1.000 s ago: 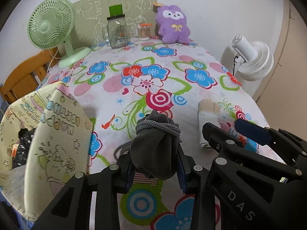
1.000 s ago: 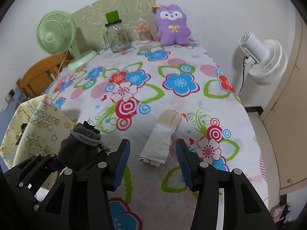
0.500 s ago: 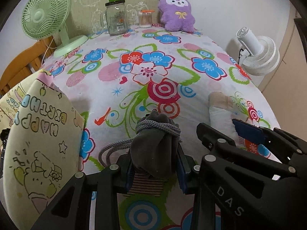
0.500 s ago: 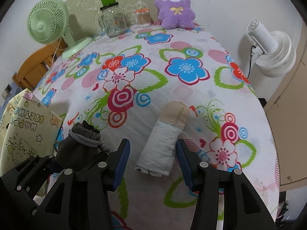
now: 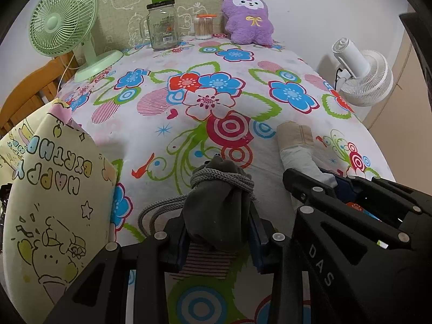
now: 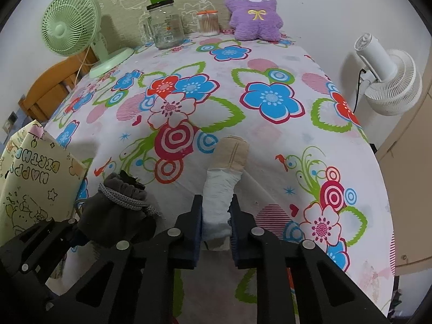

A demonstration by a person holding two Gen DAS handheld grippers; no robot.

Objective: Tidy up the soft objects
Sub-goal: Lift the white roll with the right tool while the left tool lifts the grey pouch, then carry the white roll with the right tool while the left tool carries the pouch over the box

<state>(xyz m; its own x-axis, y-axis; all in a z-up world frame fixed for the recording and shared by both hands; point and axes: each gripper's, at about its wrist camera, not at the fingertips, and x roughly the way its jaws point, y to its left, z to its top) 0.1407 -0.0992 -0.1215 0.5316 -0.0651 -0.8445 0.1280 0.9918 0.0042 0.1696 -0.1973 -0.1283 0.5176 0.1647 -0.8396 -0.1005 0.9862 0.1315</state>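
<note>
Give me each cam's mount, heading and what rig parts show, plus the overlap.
Left wrist: on the left tool, facing down the table toward the plush; its fingers clamp a grey pouch, right tool at lower right.
Right wrist: on the right tool, same heading; its fingers close on a white roll, left tool at lower left.
Shared: pouch, roll, plush, jar, green fan, bag.

My left gripper point(image 5: 217, 230) clamps a dark grey drawstring pouch point(image 5: 216, 210), cord wound round its neck, upright above the tablecloth; my right gripper point(image 6: 216, 216) pinches a rolled white-and-beige cloth point(image 6: 222, 186) lying lengthwise.
</note>
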